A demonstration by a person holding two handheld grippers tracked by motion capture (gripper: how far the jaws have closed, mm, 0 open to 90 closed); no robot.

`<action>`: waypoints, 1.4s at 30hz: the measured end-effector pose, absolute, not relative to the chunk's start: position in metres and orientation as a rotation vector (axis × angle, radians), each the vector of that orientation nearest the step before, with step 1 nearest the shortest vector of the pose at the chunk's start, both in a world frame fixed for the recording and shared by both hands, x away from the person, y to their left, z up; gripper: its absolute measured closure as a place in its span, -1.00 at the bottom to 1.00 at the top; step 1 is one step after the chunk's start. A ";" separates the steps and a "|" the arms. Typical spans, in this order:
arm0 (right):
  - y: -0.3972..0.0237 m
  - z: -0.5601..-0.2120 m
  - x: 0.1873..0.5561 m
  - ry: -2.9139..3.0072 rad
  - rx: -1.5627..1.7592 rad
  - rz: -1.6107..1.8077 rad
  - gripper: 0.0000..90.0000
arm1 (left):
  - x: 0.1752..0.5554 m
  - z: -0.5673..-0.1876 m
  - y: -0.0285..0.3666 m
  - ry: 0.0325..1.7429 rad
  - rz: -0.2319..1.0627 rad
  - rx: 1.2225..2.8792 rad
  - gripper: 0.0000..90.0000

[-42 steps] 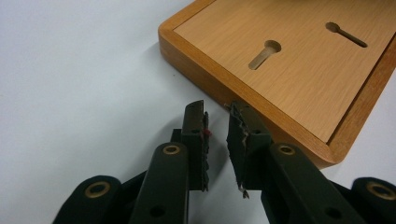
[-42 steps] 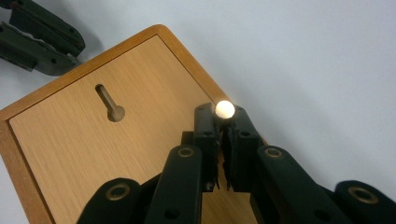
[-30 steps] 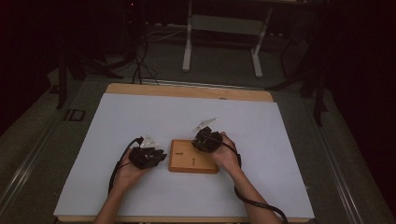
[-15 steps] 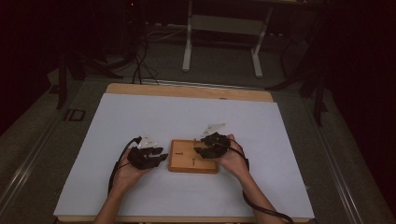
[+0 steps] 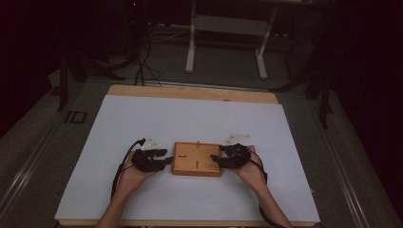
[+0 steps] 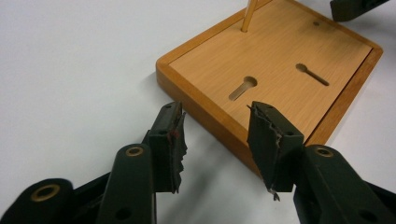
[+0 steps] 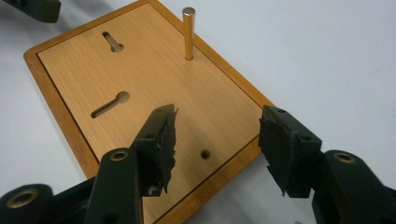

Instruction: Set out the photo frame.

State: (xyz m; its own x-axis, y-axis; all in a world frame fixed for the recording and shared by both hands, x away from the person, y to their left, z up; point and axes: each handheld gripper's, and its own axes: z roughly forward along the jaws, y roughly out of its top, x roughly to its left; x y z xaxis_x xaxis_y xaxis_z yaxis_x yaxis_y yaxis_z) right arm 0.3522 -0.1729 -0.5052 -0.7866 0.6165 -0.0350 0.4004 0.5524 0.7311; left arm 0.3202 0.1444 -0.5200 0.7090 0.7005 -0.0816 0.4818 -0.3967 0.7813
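Note:
A flat wooden board [image 5: 197, 159] lies on the white mat. It has two keyhole slots [image 6: 243, 87] and one upright wooden peg [image 7: 188, 32] near its far edge. My left gripper [image 5: 164, 160] sits at the board's left edge. Its jaws [image 6: 217, 140] have just been opening and stand open, and the board's near edge crosses the gap without touching the pads. My right gripper [image 5: 216, 159] is at the board's right edge. Its jaws [image 7: 217, 144] have also just been opening and hang open above the board's corner, gripping nothing.
The white mat [image 5: 190, 118] covers a wooden table [image 5: 190, 91] that has wide free room on all sides of the board. A small hole [image 7: 204, 154] marks the board near my right jaws. Cables trail from both grippers toward the near table edge.
My right gripper has slid from the board's far right corner to its right edge, and its jaws have opened. The left hand has stayed put, with its jaws wider apart.

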 end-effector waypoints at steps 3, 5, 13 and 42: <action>-0.179 -0.505 0.351 2.484 0.883 1.101 0.04 | 0.319 -0.519 0.142 0.888 0.310 2.062 0.22; -0.182 -0.503 0.349 2.477 0.893 1.119 0.05 | 0.319 -0.518 0.140 0.869 0.302 2.067 0.24; -0.192 -0.499 0.350 2.461 0.938 1.152 0.04 | 0.324 -0.512 0.130 0.854 0.324 2.076 0.28; -0.191 -0.500 0.344 2.466 0.917 1.097 -0.02 | 0.363 -0.501 0.082 0.751 0.329 2.127 0.42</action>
